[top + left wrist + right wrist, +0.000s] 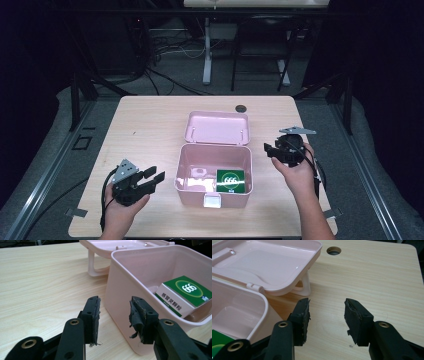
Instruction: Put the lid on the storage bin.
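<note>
The left gripper [150, 179] is resting low over the worktop [145, 125] at about eight o'clock from the box [213, 172], its jaws parted and holding nothing. In the left gripper view the jaws are pointing at the box's near corner, just short of the wall, which reads as a hand waiting beside the box rather than reaching in.

The right gripper [270, 149] is hovering at about three o'clock from the box, jaws likewise spread and empty. In the right gripper view they are aiming across bare wood toward the cable hole [334, 250], with the lid [265, 263] off at ten o'clock. Both hands seem to be flanking the box, probably so either can go for the contents or the lid.

The box is sitting mid-worktop, open, its lid swung back toward twelve o'clock and propped on its handle [303, 288]. Its long axis is running nine to three.

Inside, at the box's right end, a green carton [183, 295] is lying flat, label up. Its long axis appears to be running nine to three as well, though that is hard to judge.
</note>
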### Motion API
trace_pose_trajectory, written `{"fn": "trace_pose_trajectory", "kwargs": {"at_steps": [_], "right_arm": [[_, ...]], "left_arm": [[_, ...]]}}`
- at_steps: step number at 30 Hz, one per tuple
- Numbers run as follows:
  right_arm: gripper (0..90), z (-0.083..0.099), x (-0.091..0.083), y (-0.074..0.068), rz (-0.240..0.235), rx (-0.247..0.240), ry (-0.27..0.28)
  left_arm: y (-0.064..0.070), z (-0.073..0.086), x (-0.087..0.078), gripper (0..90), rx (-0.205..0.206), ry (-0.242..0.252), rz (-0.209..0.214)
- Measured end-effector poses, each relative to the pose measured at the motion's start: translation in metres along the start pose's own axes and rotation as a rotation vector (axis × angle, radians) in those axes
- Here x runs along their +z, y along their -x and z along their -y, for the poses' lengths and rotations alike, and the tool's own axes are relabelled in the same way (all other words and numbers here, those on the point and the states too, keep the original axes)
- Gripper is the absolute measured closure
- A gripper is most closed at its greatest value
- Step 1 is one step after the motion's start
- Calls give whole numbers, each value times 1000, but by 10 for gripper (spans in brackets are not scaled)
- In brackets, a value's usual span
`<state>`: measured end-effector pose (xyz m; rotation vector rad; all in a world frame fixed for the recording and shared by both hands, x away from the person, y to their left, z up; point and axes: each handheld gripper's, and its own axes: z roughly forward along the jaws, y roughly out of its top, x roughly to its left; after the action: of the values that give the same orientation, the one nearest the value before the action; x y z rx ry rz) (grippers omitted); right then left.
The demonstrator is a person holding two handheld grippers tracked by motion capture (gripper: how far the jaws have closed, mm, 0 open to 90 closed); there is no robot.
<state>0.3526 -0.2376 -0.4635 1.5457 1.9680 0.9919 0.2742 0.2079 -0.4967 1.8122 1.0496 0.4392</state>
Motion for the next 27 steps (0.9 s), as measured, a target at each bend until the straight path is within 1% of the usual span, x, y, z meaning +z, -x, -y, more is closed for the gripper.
{"fn": "trace_pose_trajectory", "kwargs": {"at_steps": [1,2,3,4,7,8,9,14,20,22,24,25,26,27], "right_arm": [[546,1,2,1,-3,5,13],[546,1,2,1,-3,5,13],[546,1,1,1,-2,4,-11],[549,2,3,2,-2,7,5],[550,2,3,2,-3,10,5],[551,1,1,2,-3,13,-8],[551,1,2,3,-5,16,7],[552,1,2,3,-4,16,11],[552,0,6,1,-5,10,-1],[558,1,7,1,-9,19,-5],[572,0,7,1,-25,34,-15],[575,-1,6,1,-37,35,-27],[583,-3,9,-2,-35,24,-15],[583,-3,9,-2,-35,24,-15]], "left_arm": [[0,0,0,587,0,-4,-1],[0,1,1,587,1,-1,-2],[1,1,1,587,1,-8,-1],[1,1,2,587,1,-6,0],[1,1,3,587,8,-10,1],[1,1,3,587,7,-8,0],[1,2,4,587,5,-8,-2],[1,2,5,587,1,-13,0],[-1,1,5,587,-5,-12,1],[0,1,6,587,-8,-4,-1],[0,1,5,587,-7,-12,1],[1,1,5,590,-6,-9,2],[1,0,5,595,-3,-7,3],[2,-1,5,595,3,-13,2]]}}
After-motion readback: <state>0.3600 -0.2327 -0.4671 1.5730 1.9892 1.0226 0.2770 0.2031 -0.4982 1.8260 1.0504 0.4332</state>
